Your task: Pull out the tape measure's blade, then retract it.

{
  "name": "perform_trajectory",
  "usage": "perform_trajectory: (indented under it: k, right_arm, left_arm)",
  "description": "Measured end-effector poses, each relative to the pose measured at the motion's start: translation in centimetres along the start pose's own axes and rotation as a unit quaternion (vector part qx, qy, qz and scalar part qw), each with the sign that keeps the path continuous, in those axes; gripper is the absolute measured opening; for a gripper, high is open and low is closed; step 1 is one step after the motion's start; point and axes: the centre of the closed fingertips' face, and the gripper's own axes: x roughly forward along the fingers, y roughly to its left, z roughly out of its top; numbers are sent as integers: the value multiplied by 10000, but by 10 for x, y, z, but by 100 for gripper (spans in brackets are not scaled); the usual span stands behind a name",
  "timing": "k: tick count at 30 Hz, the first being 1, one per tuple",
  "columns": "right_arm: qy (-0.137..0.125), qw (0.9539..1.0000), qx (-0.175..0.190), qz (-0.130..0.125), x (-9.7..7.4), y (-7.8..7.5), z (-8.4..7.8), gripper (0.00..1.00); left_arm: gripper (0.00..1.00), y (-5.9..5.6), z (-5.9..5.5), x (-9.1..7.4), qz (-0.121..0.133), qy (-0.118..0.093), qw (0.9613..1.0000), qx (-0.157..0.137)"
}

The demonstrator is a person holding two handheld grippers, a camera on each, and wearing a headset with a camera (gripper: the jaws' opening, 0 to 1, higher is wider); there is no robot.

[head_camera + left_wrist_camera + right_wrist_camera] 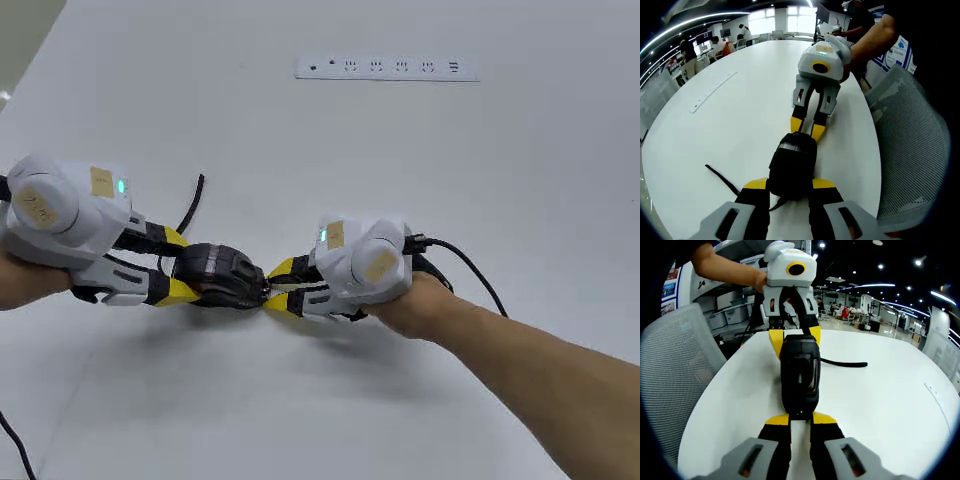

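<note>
A black tape measure point(222, 272) lies low over the white table point(330, 150), and my left gripper point(185, 265) is shut on its body from the left. In the left gripper view the case point(792, 165) sits between the yellow fingertips point(757, 184). My right gripper point(275, 286) meets it from the right, jaws nearly together on the blade tip point(291, 287), of which a short pale piece shows. In the right gripper view the case point(800, 370) stands just beyond my right gripper point(800, 419), with the left gripper point(795, 337) behind it.
The tape's black wrist strap point(192, 205) trails on the table behind the case. A white power strip point(386, 67) lies at the far side. A grey mesh chair point(910, 150) stands by the table edge. A black cable point(470, 265) runs from the right gripper.
</note>
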Motion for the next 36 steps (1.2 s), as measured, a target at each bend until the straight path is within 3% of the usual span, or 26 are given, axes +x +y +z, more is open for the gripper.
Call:
perform_trajectory:
  k: [36]
  right_arm:
    - [26, 10000, 18, 80, -9, 5, -4, 12]
  left_arm:
    - [27, -3, 0, -1, -25, 33, 10000, 31]
